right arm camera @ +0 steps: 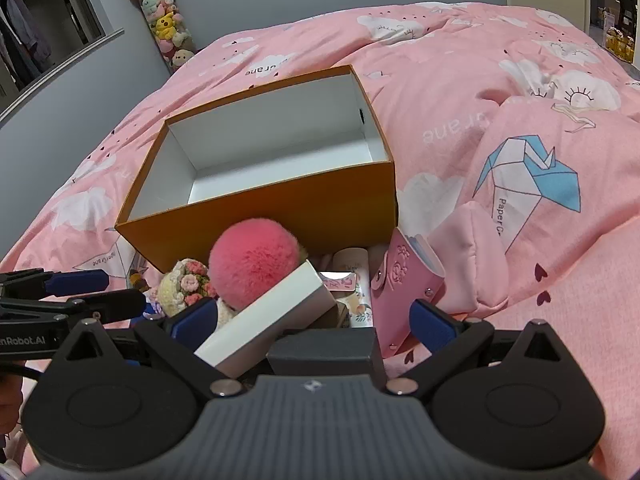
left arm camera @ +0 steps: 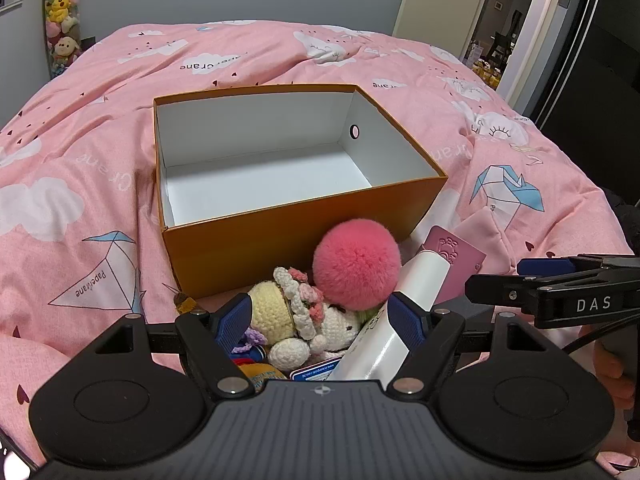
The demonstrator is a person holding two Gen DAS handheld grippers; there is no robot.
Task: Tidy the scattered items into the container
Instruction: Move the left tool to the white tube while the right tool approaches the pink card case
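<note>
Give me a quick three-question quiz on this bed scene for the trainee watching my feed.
1. True or false: the orange box already holds some of the items.
2. Which thing lies nearest the box's front wall: A) the pink pompom, B) the crochet doll, C) the white box?
3. Fill in: the jaws of the left gripper and the right gripper both stand ____.

Key
1. False: only its bare white inside shows.
2. A: the pompom sits right against the wall.
3. Open: neither is closed on anything, and the pile lies under them on the pink duvet.
</note>
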